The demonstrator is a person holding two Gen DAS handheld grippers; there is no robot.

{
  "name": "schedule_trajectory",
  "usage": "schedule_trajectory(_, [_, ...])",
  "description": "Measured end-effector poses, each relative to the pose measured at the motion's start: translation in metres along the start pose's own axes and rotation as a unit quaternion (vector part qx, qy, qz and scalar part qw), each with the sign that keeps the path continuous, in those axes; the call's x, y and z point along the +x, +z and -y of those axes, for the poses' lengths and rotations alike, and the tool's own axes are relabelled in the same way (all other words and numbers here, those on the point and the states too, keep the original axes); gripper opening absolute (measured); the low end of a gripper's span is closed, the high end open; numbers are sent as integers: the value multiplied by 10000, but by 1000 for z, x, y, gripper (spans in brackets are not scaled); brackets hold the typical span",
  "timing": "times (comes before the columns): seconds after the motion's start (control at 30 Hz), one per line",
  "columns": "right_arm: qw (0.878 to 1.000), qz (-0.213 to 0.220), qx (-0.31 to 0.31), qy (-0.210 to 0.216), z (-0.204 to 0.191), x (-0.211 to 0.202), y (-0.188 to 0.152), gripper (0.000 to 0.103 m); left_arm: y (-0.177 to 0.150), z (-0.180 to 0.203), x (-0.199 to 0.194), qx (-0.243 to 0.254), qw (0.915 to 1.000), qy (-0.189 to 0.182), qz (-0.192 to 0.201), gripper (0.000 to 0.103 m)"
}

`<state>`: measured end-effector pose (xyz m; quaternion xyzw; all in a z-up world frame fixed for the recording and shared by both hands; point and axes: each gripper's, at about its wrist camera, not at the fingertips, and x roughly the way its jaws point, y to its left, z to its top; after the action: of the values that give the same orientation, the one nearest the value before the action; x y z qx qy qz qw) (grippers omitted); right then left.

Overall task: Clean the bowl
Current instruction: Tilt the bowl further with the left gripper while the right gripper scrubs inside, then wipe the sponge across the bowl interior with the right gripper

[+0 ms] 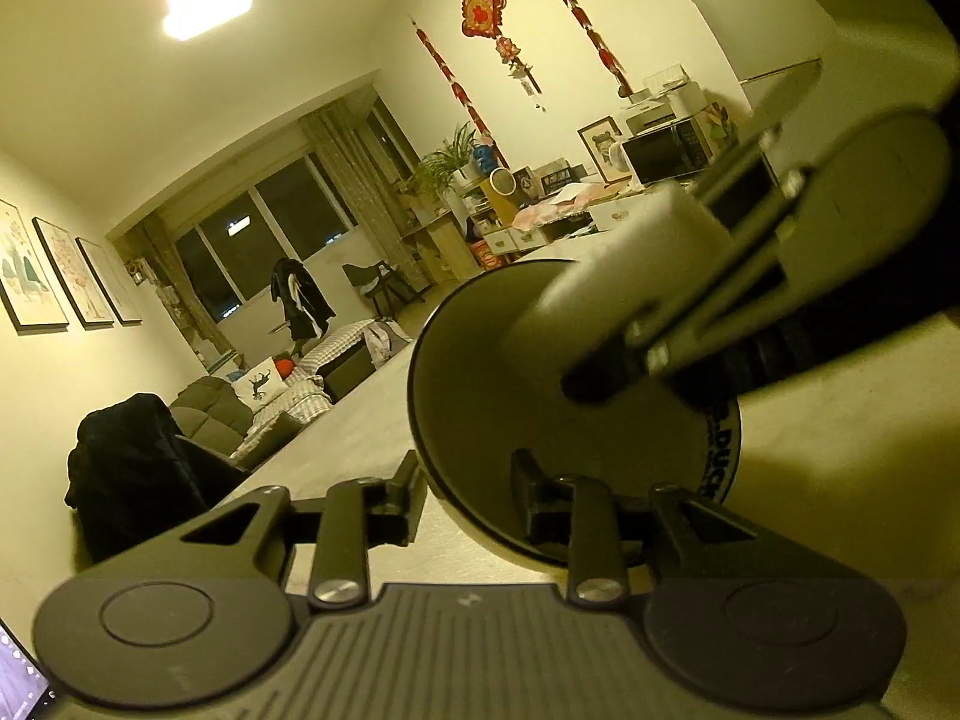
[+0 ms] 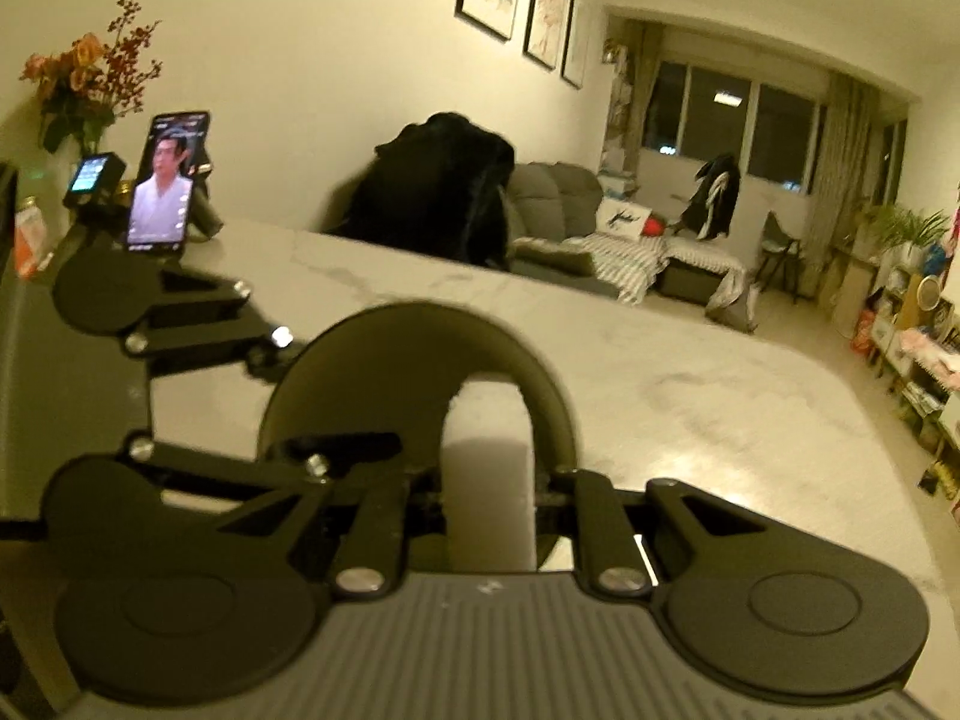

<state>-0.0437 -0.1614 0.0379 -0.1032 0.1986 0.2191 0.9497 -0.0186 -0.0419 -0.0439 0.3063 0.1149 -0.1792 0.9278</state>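
Note:
A dark bowl point(image 1: 480, 420) stands tilted on its edge over the pale marble table point(image 1: 360, 420), its inside facing the left wrist camera. My left gripper point(image 1: 471, 498) is shut on the bowl's lower rim, one finger outside the wall and one inside. My right gripper point(image 1: 636, 294) comes in from the upper right, shut on a white sponge block point(image 1: 600, 276) whose end lies against the bowl's inside. In the right wrist view the sponge point(image 2: 489, 450) sits between the fingers of the right gripper point(image 2: 489, 489) and reaches into the bowl point(image 2: 360, 372). There the left gripper point(image 2: 312, 399) grips the rim from the left.
A phone on a stand point(image 2: 165, 180), a small device point(image 2: 93, 177) and a vase of flowers point(image 2: 90, 84) stand at the table's far left. A chair draped with a black coat point(image 2: 444, 192) is behind the table point(image 2: 660, 390). Sofa and shelves lie beyond.

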Motion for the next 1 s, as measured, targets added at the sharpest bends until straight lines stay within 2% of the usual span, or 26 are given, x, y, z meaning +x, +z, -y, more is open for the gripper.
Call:
schedule_trajectory(0.23, [9999,-126,63,82,-1,4,-9,17,1,-1,3,-81,9999,-61,-29,34])
schedule_trajectory(0.33, [9999,-125,75,86,-1,4,-10,17,3,0,3,-237,9994,-159,-175,42])
schedule_trajectory(0.4, [9998,-132,83,79,1,4,-10,18,5,0,3,-424,9984,-232,-293,49])
schedule_trajectory(0.53, [9998,-160,90,54,2,5,-11,18,14,-5,2,-1152,9914,-414,-458,49])
schedule_trajectory(0.63, [9998,-141,151,17,5,4,-12,18,15,-11,2,-1441,9868,-470,-562,43])
schedule_trajectory(0.73, [9998,-105,175,-11,8,3,-12,18,14,-21,1,-1917,9779,-475,-687,32])
schedule_trajectory(0.8, [9998,-96,167,-10,8,2,-12,18,12,-34,0,-2520,9637,-505,-718,23])
schedule_trajectory(0.87, [9999,-84,144,44,7,2,-13,17,11,-43,2,-2891,9526,-501,-800,18])
schedule_trajectory(0.93, [9999,-63,114,109,5,2,-11,18,13,-47,3,-2936,9514,-414,-832,16])
schedule_trajectory(1.0, [9999,-47,40,105,1,2,-9,18,17,-48,-1,-2754,9574,-289,-822,14])
